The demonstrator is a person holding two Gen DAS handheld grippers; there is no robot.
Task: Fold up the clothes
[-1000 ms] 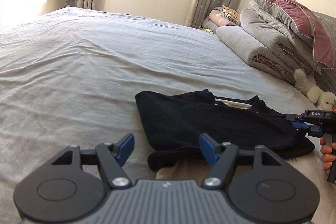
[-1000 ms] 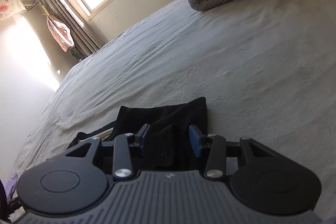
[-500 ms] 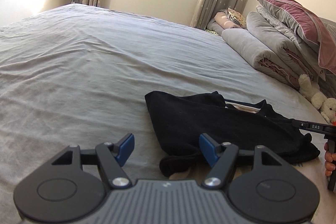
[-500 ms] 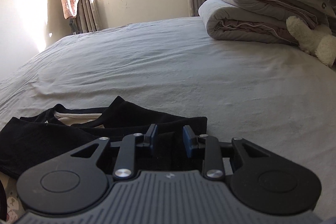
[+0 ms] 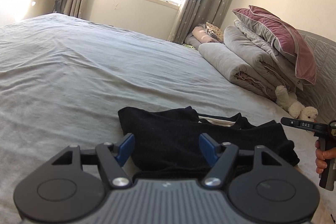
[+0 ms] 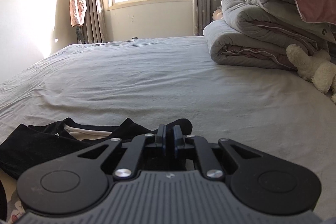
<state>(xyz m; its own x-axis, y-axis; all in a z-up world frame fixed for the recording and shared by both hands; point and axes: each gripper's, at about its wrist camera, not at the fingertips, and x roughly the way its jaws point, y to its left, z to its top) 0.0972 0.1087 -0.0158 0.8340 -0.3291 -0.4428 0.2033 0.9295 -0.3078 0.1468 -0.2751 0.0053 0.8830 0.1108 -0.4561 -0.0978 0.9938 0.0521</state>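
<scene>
Fabric is pinched at one spot only: the right gripper (image 6: 169, 135) has just been closing and its fingers (image 6: 161, 134) are now clenched on the far right corner of the black garment (image 5: 189, 140), a peak of cloth rising between and just beyond them. The left gripper (image 5: 167, 147) hangs released over the garment's near left part, its blue fingers (image 5: 126, 147) spread wide with cloth below the gap but nothing pressed.

The garment lies crumpled on the bed (image 5: 84, 77), partly doubled over, a pale lining showing at the neckline (image 6: 88, 132).

Risks, as I judge them: lifting with the right alone would drag the whole piece into a rope, since the left corner is free. The pinch looks thin, so a quick pull could slip the cloth out. The dark layers overlap, so the left fingers may take two layers or only the top one, spoiling the fold line.

Room is generous ahead of and left of the fingers, where bare sheet runs to the window. To the right, the rolled quilts (image 6: 241, 49) and plush toy (image 6: 315, 70) stand well apart. The garment's near edge lies close to the bed's near side, so pulling backward could draw it off.
</scene>
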